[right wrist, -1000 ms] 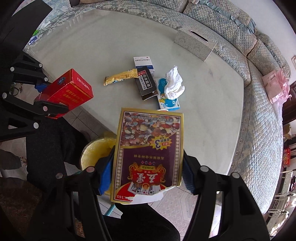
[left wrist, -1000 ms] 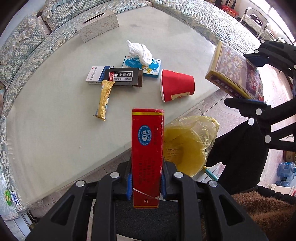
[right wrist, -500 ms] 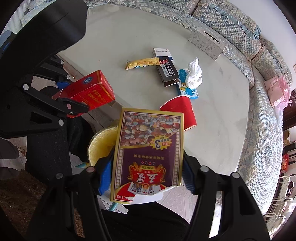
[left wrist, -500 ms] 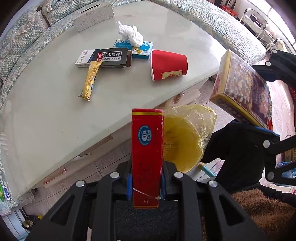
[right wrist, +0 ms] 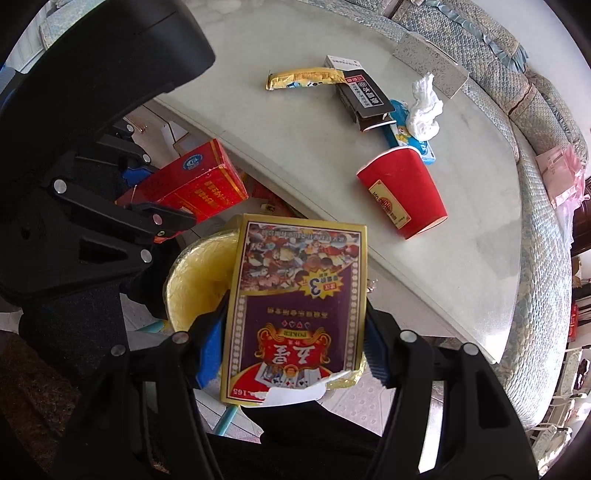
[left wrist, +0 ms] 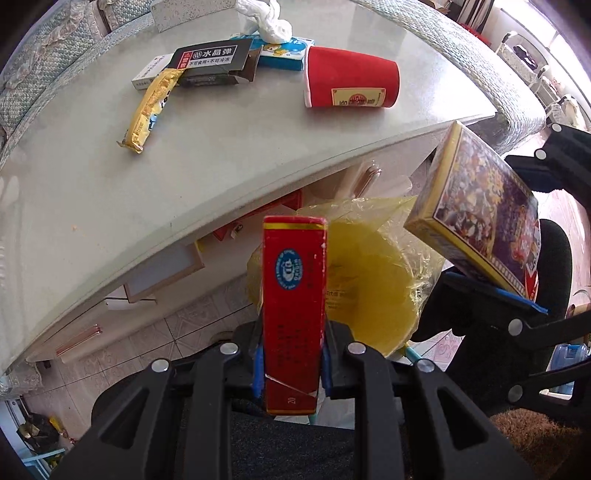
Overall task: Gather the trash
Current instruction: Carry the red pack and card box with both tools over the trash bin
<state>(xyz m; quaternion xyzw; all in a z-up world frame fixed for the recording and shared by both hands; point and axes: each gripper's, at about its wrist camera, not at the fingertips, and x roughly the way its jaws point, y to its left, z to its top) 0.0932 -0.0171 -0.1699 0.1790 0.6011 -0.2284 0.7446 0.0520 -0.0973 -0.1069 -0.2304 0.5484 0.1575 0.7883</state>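
Red cardboard fills the middle of the left wrist view: a thin red box with gold edges [left wrist: 294, 317] stands on end between the fingers of the left gripper [left wrist: 291, 363], which is clamped tight on its sides. A blue round badge sits on the box's face, and the small number "20" can be read near its bottom. Just past the box tip, below and ahead of the gripper, is a bin lined with a yellow plastic bag [left wrist: 373, 291].

The right gripper [right wrist: 295, 354] is clamped on a flat purple and gold playing-card box [right wrist: 295, 306]. The box reads "POKER", with a big "3" in a yellow burst and "165" at the bottom edge. It hangs right over the same yellow bin [right wrist: 192, 284], with the red box [right wrist: 195, 184] up and to its left.

Farther ahead of both grippers is a pale round table [left wrist: 110, 192]. On it a red paper cup with a gold label [left wrist: 351, 83] lies on its side. Beyond it are a yellow snack wrapper [left wrist: 151, 107], a black box with white Chinese writing "水晶弹" [left wrist: 216, 62], a white box [left wrist: 147, 72] under it, a blue carton [left wrist: 284, 55] and a crumpled white tissue [left wrist: 269, 18].
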